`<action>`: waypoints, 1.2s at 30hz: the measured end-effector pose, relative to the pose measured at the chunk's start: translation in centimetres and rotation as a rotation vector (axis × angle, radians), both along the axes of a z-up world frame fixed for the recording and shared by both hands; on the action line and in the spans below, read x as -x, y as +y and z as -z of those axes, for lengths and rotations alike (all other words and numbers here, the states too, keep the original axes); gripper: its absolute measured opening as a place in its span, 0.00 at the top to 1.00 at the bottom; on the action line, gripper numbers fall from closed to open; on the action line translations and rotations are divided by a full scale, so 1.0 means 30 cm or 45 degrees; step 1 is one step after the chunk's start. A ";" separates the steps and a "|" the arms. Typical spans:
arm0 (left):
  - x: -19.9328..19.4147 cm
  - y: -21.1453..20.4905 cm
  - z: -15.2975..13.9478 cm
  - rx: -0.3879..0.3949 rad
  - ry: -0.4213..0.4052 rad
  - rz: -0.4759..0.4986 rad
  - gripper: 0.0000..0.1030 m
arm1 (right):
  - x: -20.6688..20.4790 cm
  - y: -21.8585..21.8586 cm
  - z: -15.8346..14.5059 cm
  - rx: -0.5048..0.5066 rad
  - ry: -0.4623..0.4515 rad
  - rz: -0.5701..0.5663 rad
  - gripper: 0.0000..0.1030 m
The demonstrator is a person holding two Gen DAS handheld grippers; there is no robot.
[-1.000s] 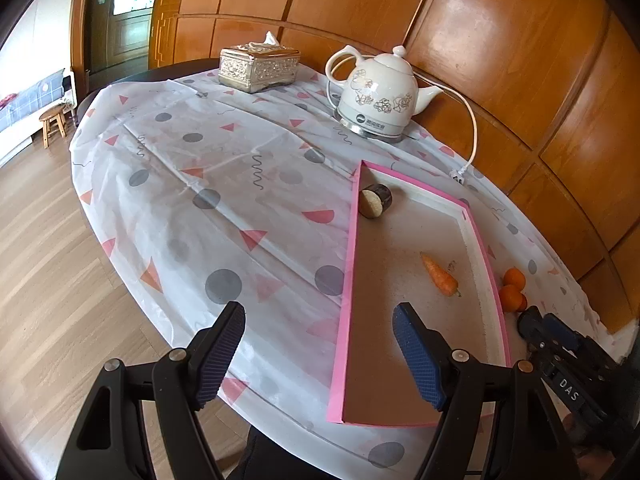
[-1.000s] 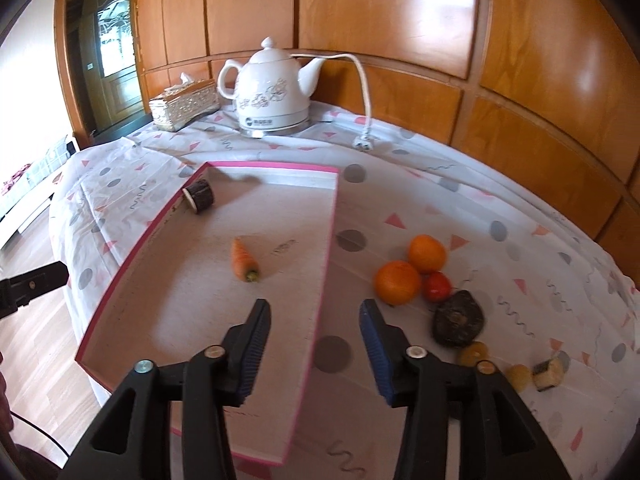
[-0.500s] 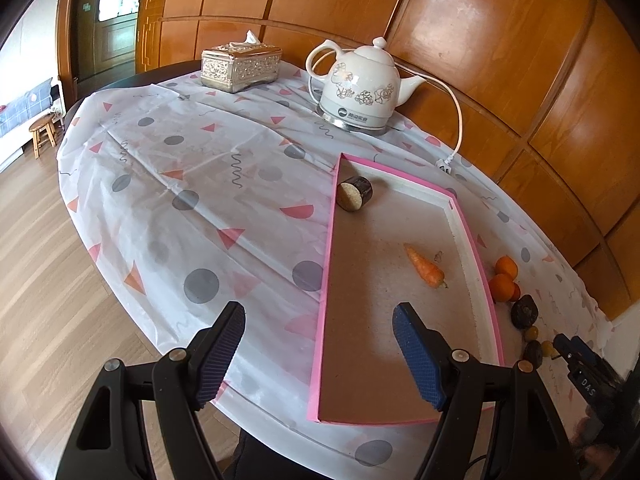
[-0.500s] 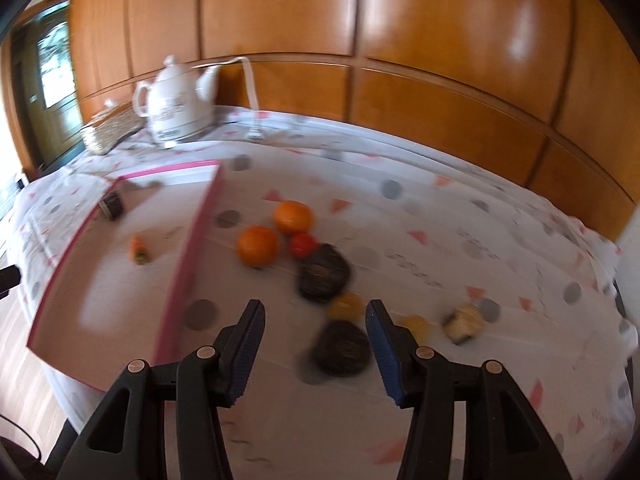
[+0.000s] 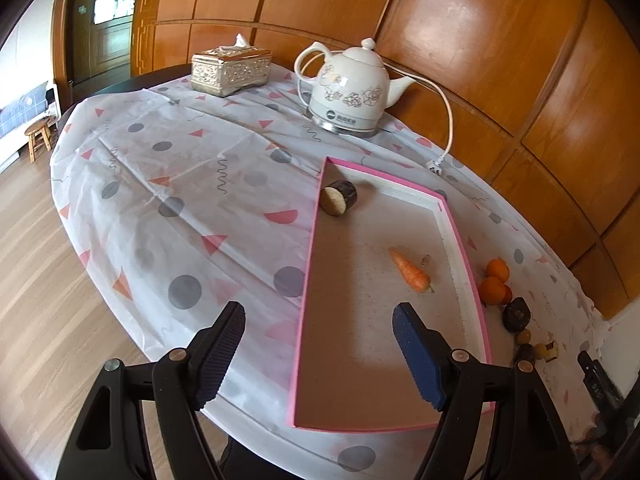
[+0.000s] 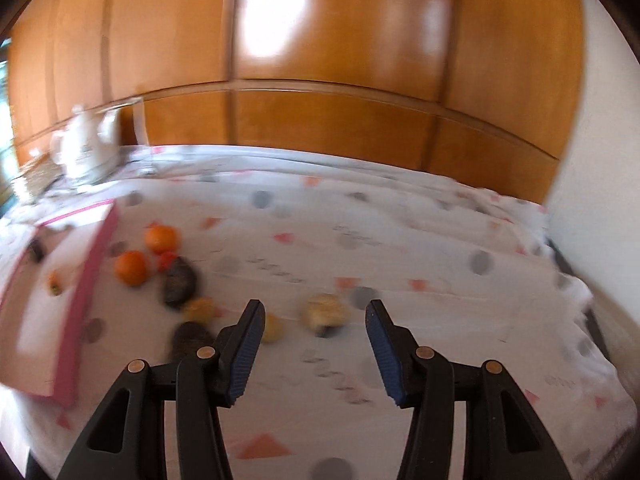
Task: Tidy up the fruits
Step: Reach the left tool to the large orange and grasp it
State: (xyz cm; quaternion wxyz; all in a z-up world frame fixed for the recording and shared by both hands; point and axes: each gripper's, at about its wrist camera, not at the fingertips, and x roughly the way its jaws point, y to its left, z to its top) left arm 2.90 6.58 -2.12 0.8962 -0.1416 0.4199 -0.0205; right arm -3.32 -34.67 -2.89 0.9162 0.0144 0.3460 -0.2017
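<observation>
- Since the earlier frames the right gripper [image 6: 316,346] has swung rightward: the pink-rimmed tray [image 6: 90,276], formerly straight ahead of it, now sits at the far left of its view, and the loose fruits lie ahead of the fingers. The right wrist view is motion-blurred.
- The left gripper [image 5: 320,354] has shifted only slightly; the tray [image 5: 466,264] remains ahead of it and more of the fruit cluster now shows at right.
- Left gripper: fingers [image 5: 218,350] spread wide, holding nothing, above the near edge of the worktop [image 5: 192,184].
- Right gripper: fingers [image 6: 246,346] spread wide, holding nothing, above the patterned cloth.
- In the tray: a carrot [image 5: 411,271] near the middle, and a dark cylindrical piece with a pale cut face [image 5: 338,197] at the far left corner.
- Outside the tray, just right of its rim: two oranges [image 5: 493,284], a small red fruit [image 6: 167,259] touching them, and a dark round fruit [image 5: 516,314] nearer.
- Closer still: small yellow fruits [image 6: 274,327], another dark fruit [image 6: 191,338] and a pale yellowish piece [image 6: 326,312] just beyond the right fingertips; detail is too blurred to tell more.
- Far side of the worktop: a white floral kettle [image 5: 351,96] with its cord unplugged on the cloth, and a gold tissue box [image 5: 231,68] to its left.
</observation>
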 end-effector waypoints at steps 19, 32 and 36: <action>-0.051 -0.255 -0.025 -0.051 -0.001 0.258 0.27 | 0.134 -0.334 0.201 -0.294 0.153 0.371 0.31; -0.157 -0.577 -0.027 -0.095 0.034 0.559 0.55 | 0.132 -0.392 0.234 -0.217 0.112 0.440 0.31; -0.207 -0.692 -0.007 -0.134 0.053 0.634 0.57 | 0.129 -0.392 0.239 -0.223 0.100 0.437 0.31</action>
